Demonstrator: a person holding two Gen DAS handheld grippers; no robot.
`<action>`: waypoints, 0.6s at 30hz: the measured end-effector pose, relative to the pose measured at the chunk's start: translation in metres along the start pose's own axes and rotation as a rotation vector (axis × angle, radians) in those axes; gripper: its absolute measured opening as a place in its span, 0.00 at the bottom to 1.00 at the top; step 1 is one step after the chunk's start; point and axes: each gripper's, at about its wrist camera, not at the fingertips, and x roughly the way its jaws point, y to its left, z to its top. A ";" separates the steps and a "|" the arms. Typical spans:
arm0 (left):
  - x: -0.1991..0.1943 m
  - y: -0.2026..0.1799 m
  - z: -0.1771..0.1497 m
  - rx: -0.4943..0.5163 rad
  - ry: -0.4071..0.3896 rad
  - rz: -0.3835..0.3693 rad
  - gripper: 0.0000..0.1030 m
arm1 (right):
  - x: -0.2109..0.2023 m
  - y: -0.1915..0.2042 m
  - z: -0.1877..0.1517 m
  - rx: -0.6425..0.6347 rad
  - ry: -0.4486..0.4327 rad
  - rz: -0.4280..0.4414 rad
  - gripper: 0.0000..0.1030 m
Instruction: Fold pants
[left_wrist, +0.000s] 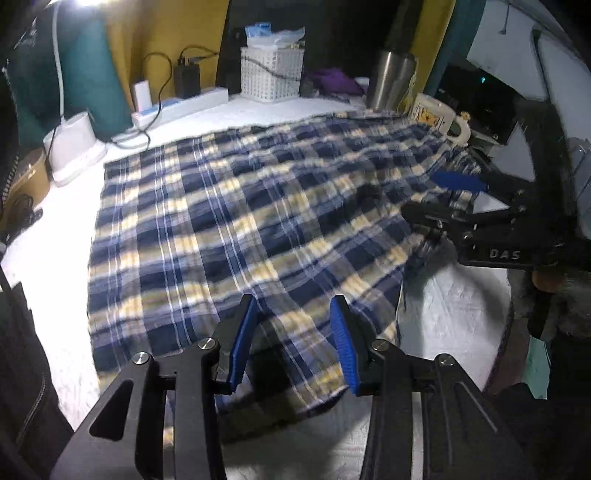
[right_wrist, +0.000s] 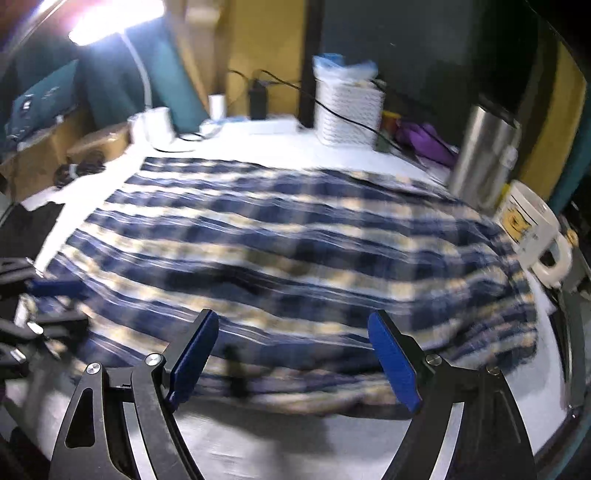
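My left gripper (left_wrist: 293, 341) and right gripper (right_wrist: 293, 360): black linkage arms, silver screws, ribbed blue pads; "DAS" lettering at three o'clock.

Dim room, single lamp (left_wrist: 79, 3) upper left; glare whitens the tablecloth (left_wrist: 66, 236) beneath. Strong fisheye curvature, dark vignetted corners. Right wrist view heavily motion-blurred; plaid pants (right_wrist: 288, 251) smeared.

The pants (left_wrist: 236, 221) lie spread on the desk (left_wrist: 62, 266); behind them stands a basket (left_wrist: 271, 74), with a tumbler (left_wrist: 391, 79) and mug (left_wrist: 436, 112) to its right.
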 end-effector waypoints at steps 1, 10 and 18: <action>0.003 0.001 -0.004 -0.008 0.014 0.005 0.39 | 0.002 0.008 0.001 -0.012 0.002 0.017 0.82; -0.008 0.011 -0.027 -0.091 -0.016 -0.030 0.39 | 0.021 0.053 -0.017 -0.071 0.076 0.069 0.82; -0.020 0.012 -0.044 -0.094 -0.043 -0.015 0.39 | 0.010 0.055 -0.030 -0.065 0.070 0.056 0.82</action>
